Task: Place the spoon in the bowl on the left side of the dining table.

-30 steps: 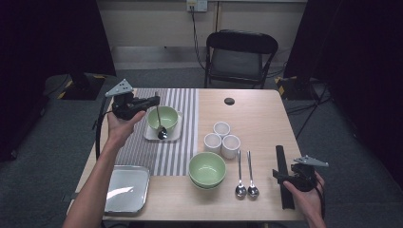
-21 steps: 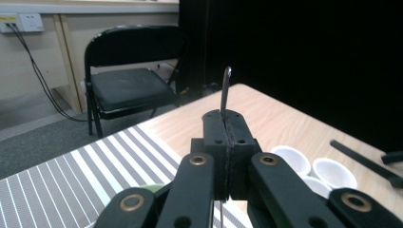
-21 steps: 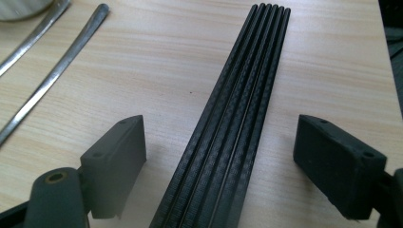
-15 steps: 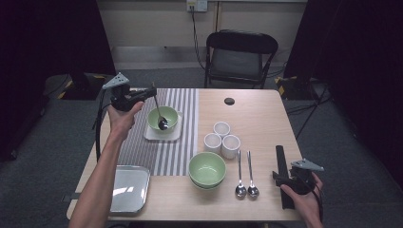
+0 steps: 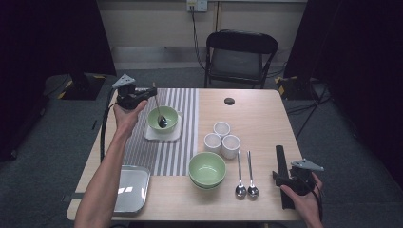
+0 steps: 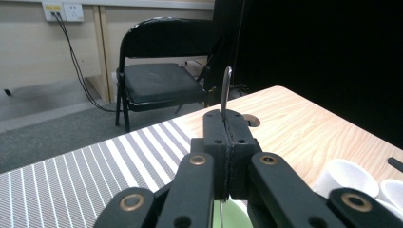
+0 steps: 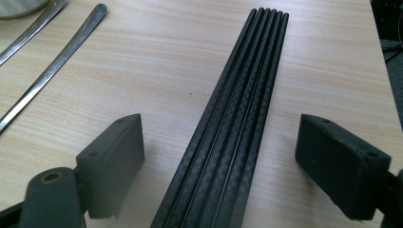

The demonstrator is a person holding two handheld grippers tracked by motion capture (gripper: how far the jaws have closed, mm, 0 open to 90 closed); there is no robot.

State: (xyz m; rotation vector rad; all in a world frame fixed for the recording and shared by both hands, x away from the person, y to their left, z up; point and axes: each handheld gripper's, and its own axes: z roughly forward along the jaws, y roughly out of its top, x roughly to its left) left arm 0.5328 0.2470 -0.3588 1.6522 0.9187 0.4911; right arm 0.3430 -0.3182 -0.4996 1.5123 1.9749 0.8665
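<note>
My left gripper (image 5: 153, 91) is shut on the handle of a metal spoon (image 5: 159, 110). The spoon hangs down with its bowl inside a green bowl (image 5: 172, 115) on a white square plate (image 5: 151, 135). In the left gripper view the pads press flat together on the spoon handle (image 6: 226, 88), which sticks up above my left gripper (image 6: 227, 121). At the table's front right, my right gripper (image 5: 281, 179) stands open, its jaws wide apart on either side of a bundle of black chopsticks (image 5: 279, 159) lying on the wood. In the right gripper view the chopsticks (image 7: 247, 85) run between the pads of my right gripper (image 7: 221, 137), untouched.
Two spoons (image 5: 245, 173) lie left of the chopsticks, beside a stack of green bowls (image 5: 207, 168). Three white cups (image 5: 222, 137) stand mid-table. A metal tray (image 5: 130, 187) sits at the front left on the striped mat (image 5: 164, 156). A small black disc (image 5: 229, 100) lies near the far edge, with a chair (image 5: 240, 57) behind.
My left gripper has moved toward the far side with the spoon, and the spoon's bowl has gone from the front rim into the green bowl. The right gripper has stayed put.
</note>
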